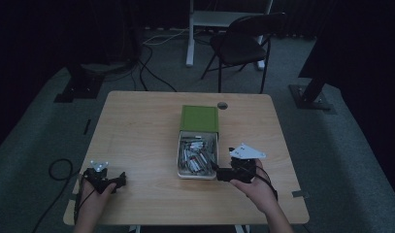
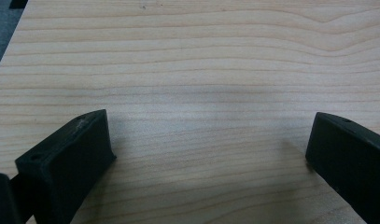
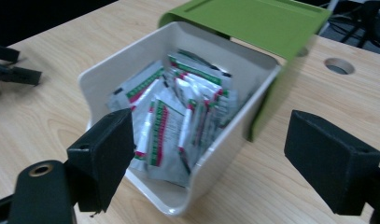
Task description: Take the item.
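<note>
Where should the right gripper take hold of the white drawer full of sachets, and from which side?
Probably the white drawer's near front wall, approached from the person's side: the right gripper already faces that corner, open. The green sleeve covers the far end, and the sachets stand loosely inside, leaving the thin rim free to pinch.

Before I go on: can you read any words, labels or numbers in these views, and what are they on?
None readable.
Small white sachets with red and green bands in the white plastic drawer: print too blurred.
Green box sleeve, light wooden table: no text.
</note>
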The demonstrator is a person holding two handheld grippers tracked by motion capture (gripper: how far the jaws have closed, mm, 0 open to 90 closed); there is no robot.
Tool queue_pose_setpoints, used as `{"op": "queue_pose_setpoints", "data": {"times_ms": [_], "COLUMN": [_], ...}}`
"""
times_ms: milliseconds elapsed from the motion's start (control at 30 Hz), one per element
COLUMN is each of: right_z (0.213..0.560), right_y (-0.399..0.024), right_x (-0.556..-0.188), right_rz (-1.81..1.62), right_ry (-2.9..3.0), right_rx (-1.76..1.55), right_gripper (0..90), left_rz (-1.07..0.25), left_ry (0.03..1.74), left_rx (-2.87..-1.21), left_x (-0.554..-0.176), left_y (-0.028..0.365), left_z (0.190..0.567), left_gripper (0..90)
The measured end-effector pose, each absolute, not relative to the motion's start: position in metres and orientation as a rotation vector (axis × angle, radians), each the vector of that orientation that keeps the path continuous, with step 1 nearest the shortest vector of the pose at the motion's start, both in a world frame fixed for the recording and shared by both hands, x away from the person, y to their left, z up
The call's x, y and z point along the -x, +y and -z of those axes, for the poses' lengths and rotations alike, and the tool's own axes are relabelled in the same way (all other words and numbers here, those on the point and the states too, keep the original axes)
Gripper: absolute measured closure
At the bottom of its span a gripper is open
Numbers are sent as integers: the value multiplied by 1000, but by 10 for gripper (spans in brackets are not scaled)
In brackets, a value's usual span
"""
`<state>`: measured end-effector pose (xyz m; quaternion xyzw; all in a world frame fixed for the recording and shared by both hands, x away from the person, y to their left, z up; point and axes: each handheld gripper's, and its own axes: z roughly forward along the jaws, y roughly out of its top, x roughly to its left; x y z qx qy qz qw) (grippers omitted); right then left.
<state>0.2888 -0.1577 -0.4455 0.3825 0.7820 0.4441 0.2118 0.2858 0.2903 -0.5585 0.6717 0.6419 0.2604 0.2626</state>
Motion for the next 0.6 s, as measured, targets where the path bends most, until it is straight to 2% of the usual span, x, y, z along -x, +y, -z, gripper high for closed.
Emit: {"op": "queue_pose_setpoints", "data": {"times_ms": [267, 333, 433, 533, 600], "right_z": [449, 452, 455, 459, 462], "right_y": [-140, -136, -130, -125, -122], "right_x": [-287, -286, -286, -286, -287], "right_rz": [-1264, -1256, -1250, -1222, -1198], "right_ry": [2216, 2227, 2239, 2243, 2257], "right_rx": [-1012, -999, -989, -963, -962], "right_gripper": [159, 193, 194, 247, 322], "left_rz": [-704, -704, -705, -705, -705], "left_ry": [1736, 1736, 1736, 1736, 1736], "left_rx": [-1817, -1817, -1817, -1817, -1817], "left_x": [-286, -286, -286, -286, -286], "left_y": [290, 290, 290, 290, 290], "left_z": [559, 559, 559, 559, 559], "left_gripper": [9, 9, 9, 9, 9]}}
